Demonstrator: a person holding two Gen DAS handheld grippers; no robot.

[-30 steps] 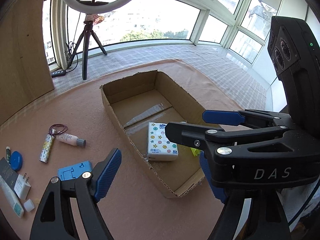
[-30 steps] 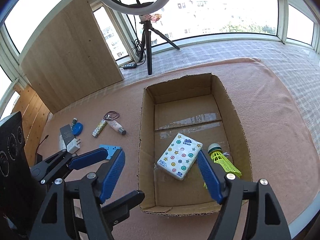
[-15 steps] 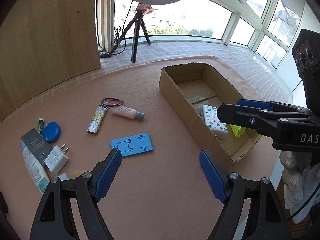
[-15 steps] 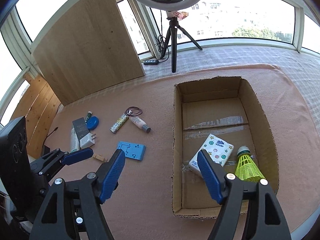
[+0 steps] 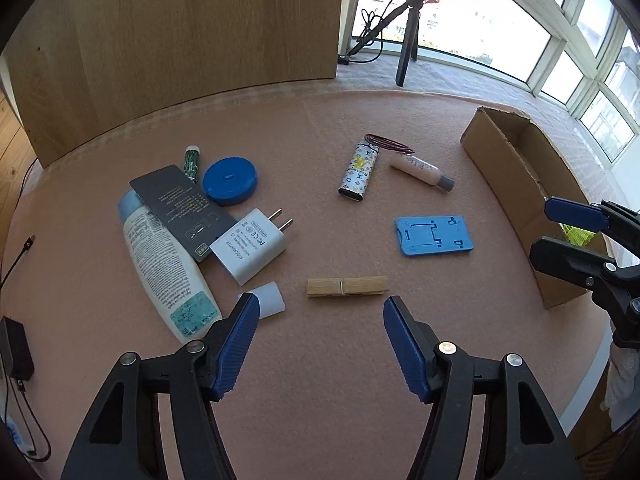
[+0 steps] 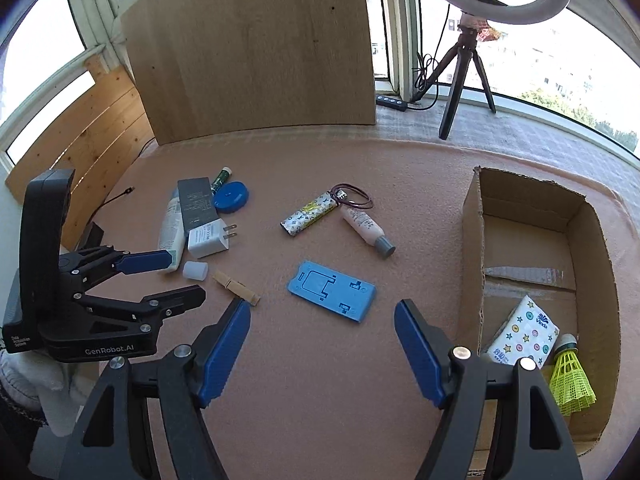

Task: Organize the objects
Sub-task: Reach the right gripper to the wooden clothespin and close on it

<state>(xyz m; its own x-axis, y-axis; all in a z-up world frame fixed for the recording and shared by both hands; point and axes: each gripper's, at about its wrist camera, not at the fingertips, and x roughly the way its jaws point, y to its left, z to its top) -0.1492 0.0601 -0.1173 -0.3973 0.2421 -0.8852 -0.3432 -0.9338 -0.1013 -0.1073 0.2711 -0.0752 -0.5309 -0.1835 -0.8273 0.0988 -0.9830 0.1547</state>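
In the right wrist view the box sits at 3 o'clock, with the tissue pack and shuttlecock inside its near end. The stand lies at centre; the clothespin at 9 o'clock from it; the charger, bottle and card at 10 o'clock, the card on the bottle

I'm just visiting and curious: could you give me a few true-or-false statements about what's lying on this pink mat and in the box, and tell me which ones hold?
1. The tissue pack lies inside the cardboard box. True.
2. The left gripper is shut on the wooden clothespin. False: it is open, and the clothespin lies on the mat ahead of it.
3. The yellow shuttlecock lies on the mat beside the blue plastic stand. False: it is in the box.
4. The right gripper is open and holds nothing. True.
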